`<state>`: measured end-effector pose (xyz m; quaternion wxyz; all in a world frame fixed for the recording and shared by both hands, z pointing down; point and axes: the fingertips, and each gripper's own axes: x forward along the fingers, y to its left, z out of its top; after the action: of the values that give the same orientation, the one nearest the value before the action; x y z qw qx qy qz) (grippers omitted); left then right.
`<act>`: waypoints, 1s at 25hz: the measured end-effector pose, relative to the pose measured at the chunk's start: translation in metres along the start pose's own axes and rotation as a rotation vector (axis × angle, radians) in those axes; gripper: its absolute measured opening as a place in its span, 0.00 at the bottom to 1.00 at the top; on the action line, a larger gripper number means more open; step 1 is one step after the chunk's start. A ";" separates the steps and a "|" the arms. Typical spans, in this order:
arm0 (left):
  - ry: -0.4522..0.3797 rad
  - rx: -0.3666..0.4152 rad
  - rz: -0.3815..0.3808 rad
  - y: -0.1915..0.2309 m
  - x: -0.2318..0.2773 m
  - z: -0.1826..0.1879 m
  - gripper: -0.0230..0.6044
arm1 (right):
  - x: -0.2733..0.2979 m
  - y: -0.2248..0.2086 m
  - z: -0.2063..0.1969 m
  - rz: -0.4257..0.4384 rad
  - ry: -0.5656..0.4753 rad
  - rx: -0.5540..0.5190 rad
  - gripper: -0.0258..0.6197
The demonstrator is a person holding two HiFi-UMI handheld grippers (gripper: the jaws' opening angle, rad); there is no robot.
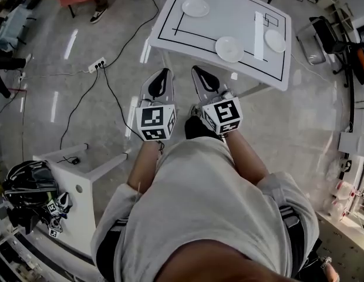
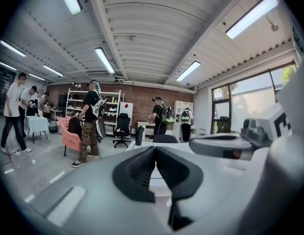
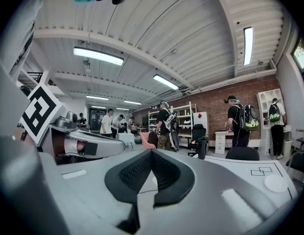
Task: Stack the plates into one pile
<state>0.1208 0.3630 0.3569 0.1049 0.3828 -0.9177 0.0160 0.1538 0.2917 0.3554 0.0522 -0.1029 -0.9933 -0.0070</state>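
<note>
Head view: three plates (image 1: 229,49) apart on table (image 1: 229,16).
Left gripper (image 1: 164,73): clenched, empty.
Right gripper (image 1: 196,70): clenched, empty.

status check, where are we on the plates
Left gripper and right gripper shut, empty, short of the table. Far plate, near plate, right plate apart, none stacked. Nothing blocking the near plate.

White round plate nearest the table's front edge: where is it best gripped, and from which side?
Probably best to take the white round plate by its rim on the side facing the person, coming in low from the white table's near edge. It lies flat on the table, so only the thin rim fits between jaws.
</note>
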 end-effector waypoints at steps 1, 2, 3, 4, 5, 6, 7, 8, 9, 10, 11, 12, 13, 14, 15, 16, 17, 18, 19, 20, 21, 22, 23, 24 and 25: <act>0.004 0.001 0.000 0.003 0.014 0.005 0.04 | 0.010 -0.009 0.003 0.002 0.010 -0.005 0.04; 0.008 0.000 0.001 0.006 0.027 0.009 0.04 | 0.020 -0.017 0.005 0.005 0.017 -0.011 0.04; 0.011 -0.003 0.002 0.008 0.040 0.012 0.04 | 0.029 -0.026 0.008 0.007 0.021 -0.015 0.04; 0.016 -0.008 0.003 0.009 0.054 0.015 0.04 | 0.037 -0.036 0.010 0.009 0.023 -0.015 0.04; 0.022 -0.012 0.002 0.009 0.067 0.017 0.04 | 0.044 -0.047 0.011 0.012 0.024 -0.011 0.04; 0.028 -0.013 0.000 0.008 0.080 0.018 0.04 | 0.050 -0.058 0.011 0.015 0.027 -0.004 0.04; 0.035 -0.012 -0.002 0.006 0.093 0.019 0.04 | 0.056 -0.069 0.010 0.019 0.030 0.002 0.04; 0.043 -0.009 -0.005 0.004 0.106 0.019 0.04 | 0.061 -0.079 0.008 0.024 0.035 0.008 0.04; 0.053 -0.006 -0.007 0.003 0.117 0.019 0.04 | 0.067 -0.089 0.006 0.028 0.040 0.014 0.04; 0.064 -0.002 -0.007 0.001 0.128 0.018 0.04 | 0.072 -0.099 0.003 0.031 0.047 0.021 0.04; 0.077 0.002 -0.005 0.000 0.137 0.017 0.04 | 0.076 -0.109 0.000 0.033 0.054 0.030 0.04; 0.091 0.006 -0.002 -0.001 0.145 0.014 0.04 | 0.080 -0.119 -0.004 0.032 0.061 0.041 0.04; 0.106 0.007 -0.001 -0.002 0.152 0.012 0.04 | 0.082 -0.128 -0.007 0.028 0.067 0.055 0.04; 0.121 0.006 -0.002 -0.003 0.159 0.010 0.04 | 0.085 -0.136 -0.011 0.023 0.073 0.069 0.04; 0.135 0.004 -0.006 -0.003 0.166 0.007 0.04 | 0.087 -0.143 -0.013 0.018 0.077 0.083 0.04; 0.149 0.000 -0.011 -0.003 0.172 0.005 0.04 | 0.089 -0.149 -0.016 0.013 0.082 0.096 0.04; 0.161 -0.001 -0.017 -0.003 0.179 0.004 0.04 | 0.091 -0.153 -0.020 0.008 0.087 0.105 0.04; 0.173 0.000 -0.024 -0.003 0.186 0.002 0.04 | 0.093 -0.158 -0.023 0.002 0.094 0.114 0.04; 0.183 0.003 -0.031 -0.003 0.193 0.001 0.04 | 0.096 -0.163 -0.027 -0.006 0.101 0.124 0.04; 0.191 0.006 -0.038 -0.004 0.200 -0.001 0.04 | 0.098 -0.169 -0.031 -0.014 0.108 0.135 0.04; 0.199 0.006 -0.047 -0.005 0.207 -0.002 0.04 | 0.100 -0.173 -0.034 -0.022 0.113 0.145 0.04; 0.206 0.005 -0.056 -0.007 0.213 -0.004 0.04 | 0.102 -0.177 -0.036 -0.029 0.118 0.153 0.04; 0.215 0.005 -0.067 -0.008 0.221 -0.006 0.04 | 0.104 -0.181 -0.038 -0.034 0.121 0.159 0.04; 0.224 0.009 -0.080 -0.009 0.228 -0.008 0.04 | 0.107 -0.184 -0.040 -0.039 0.123 0.162 0.04; 0.232 0.015 -0.096 -0.011 0.236 -0.009 0.04 | 0.110 -0.188 -0.041 -0.046 0.124 0.166 0.04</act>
<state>-0.0315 0.1915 0.4137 0.2079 0.4226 -0.8800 0.0621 0.0124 0.1287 0.4075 0.1216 -0.0748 -0.9874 0.0677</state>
